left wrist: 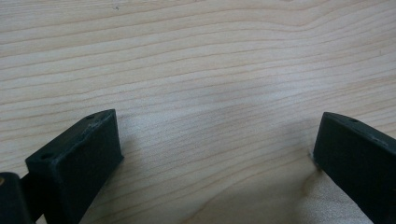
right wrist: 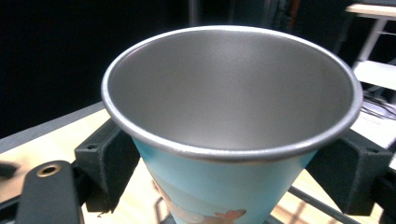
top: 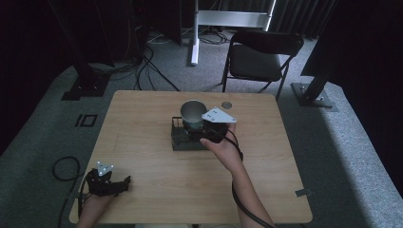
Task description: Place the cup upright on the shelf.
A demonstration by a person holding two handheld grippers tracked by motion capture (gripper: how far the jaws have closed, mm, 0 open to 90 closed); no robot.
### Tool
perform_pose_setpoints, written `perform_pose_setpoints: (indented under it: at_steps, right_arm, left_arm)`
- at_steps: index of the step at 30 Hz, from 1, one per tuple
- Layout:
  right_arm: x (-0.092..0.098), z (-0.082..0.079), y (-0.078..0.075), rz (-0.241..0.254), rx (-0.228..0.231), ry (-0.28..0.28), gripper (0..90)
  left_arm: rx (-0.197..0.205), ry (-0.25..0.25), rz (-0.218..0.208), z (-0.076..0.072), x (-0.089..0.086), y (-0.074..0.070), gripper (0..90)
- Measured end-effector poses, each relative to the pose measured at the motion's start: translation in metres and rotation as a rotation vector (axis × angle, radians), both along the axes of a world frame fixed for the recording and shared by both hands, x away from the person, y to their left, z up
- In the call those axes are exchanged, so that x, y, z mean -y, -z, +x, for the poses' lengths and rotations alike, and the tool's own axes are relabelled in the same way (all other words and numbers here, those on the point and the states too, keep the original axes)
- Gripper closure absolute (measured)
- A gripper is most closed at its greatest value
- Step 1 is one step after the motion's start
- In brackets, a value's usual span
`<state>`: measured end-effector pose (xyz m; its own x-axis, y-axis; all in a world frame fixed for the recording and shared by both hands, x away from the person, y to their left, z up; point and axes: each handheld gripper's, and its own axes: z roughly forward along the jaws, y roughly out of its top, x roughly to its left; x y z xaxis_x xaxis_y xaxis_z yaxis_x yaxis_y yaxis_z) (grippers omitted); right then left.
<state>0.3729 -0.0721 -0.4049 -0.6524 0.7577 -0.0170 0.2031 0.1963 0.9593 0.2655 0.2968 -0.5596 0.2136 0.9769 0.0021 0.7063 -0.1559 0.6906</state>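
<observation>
Room: dark, grey carpet, a folding chair (top: 263, 59) behind.
Worktop (top: 142, 142): pale wood grain, mostly bare.
Rack (top: 183, 137): small, black, mid-worktop.
Cup (right wrist: 233, 116): steel-lined, blue outside, held over the rack.
Right tongs (top: 202, 127): clamped on the cup's sides.
Left tongs (top: 121, 183): apart, idle near the front edge.
Progress: cup gripped; I'd guess moving it remains.

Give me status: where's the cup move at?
Done: right tongs are shut on the metal cup. In hand: cup is upright over the black wire rack; seated or lifted, can't tell. Left: releasing it. Left tongs rest open on the table.
</observation>
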Motion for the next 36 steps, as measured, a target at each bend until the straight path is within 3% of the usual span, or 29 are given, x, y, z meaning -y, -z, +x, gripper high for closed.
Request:
perform_pose_setpoints:
  at_steps: [4,9,11,16,24,36]
  right_arm:
    - [0.01,0.007,0.005,-0.023,-0.002,0.069,15.1]
    - [0.02,0.014,0.011,-0.018,-0.009,0.134,15.2]
    - [0.029,0.021,0.018,-0.015,-0.012,0.199,15.2]
    - [0.039,0.028,0.028,-0.021,-0.027,0.245,15.1]
    - [0.049,0.035,0.046,-0.036,-0.063,0.289,15.2]
    - [0.052,0.038,0.069,-0.045,-0.107,0.308,15.1]
  left_arm:
    - [0.0,0.0,0.0,0.0,0.0,0.0,1.4]
    - [-0.001,0.001,0.001,0.0,0.0,0.0,1.5]
    - [0.001,0.0,0.001,0.0,0.0,0.0,1.4]
    - [0.0,0.0,0.0,0.0,0.0,0.0,1.4]
    - [0.0,0.0,0.0,0.0,0.0,0.0,1.5]
    - [0.0,-0.001,0.0,0.0,0.0,0.0,1.5]
